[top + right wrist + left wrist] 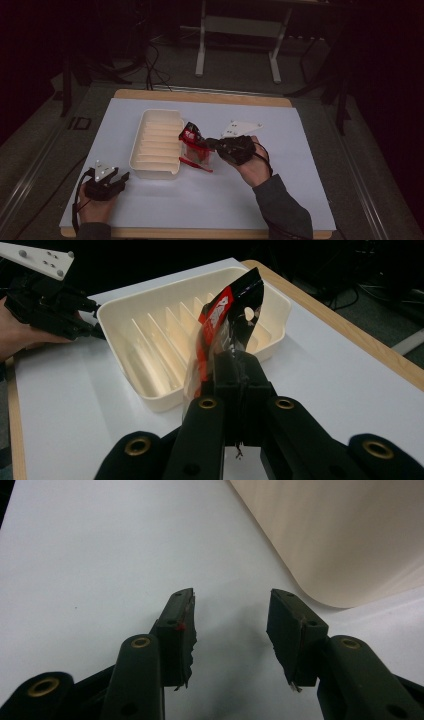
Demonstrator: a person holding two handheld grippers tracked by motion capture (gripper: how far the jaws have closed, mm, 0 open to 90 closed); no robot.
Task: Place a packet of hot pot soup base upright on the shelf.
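One packet is clamped in the right gripper beside the tray; keep it upright over a slot. Left gripper rests released on the worktop.

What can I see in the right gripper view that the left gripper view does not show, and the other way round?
Right gripper view alone: the right gripper shut on a red-and-black packet, the tray's ribbed inside, the left gripper in a hand, and the table's wooden edge. Left gripper view alone: its own open jaws over bare white surface. Both share the cream tray and the white surface.
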